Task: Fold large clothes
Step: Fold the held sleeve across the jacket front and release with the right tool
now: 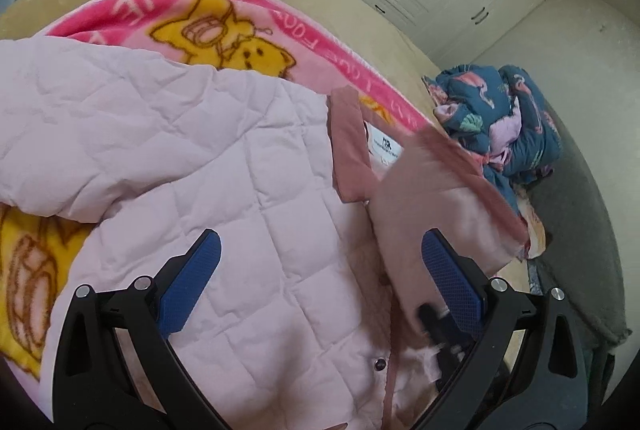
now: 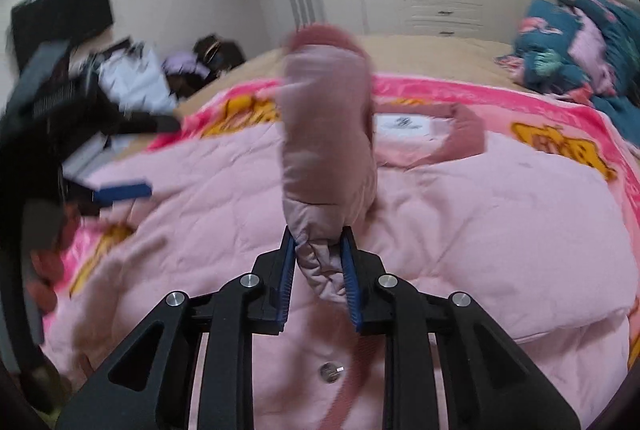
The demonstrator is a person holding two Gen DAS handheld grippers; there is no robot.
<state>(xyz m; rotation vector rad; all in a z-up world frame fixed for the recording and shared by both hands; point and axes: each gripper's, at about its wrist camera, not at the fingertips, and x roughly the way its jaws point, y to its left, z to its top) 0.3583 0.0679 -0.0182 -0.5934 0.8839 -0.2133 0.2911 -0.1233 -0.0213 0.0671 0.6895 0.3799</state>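
In the left wrist view, the pink quilted jacket (image 1: 224, 190) lies spread on a pink cartoon blanket (image 1: 256, 30) over the bed, its darker pink collar (image 1: 352, 146) and white label toward the far right. The left gripper (image 1: 320, 270) hovers just above the jacket's middle with its jaws spread wide and nothing between the blue pads; a blurred pink flap of the jacket rises at its right. A bundle of dark blue patterned bedding (image 1: 504, 118) sits further right. In the right wrist view, the right gripper (image 2: 318, 270) is clenched on the sleeve (image 2: 326, 134), which stands up ahead of it over the jacket's chest, cuff toward the far collar (image 2: 464, 134). The left gripper (image 2: 120, 192) shows at the left edge. The step in hand looks to be folding a sleeve inward; next the sleeve wants laying flat across the chest before letting go.
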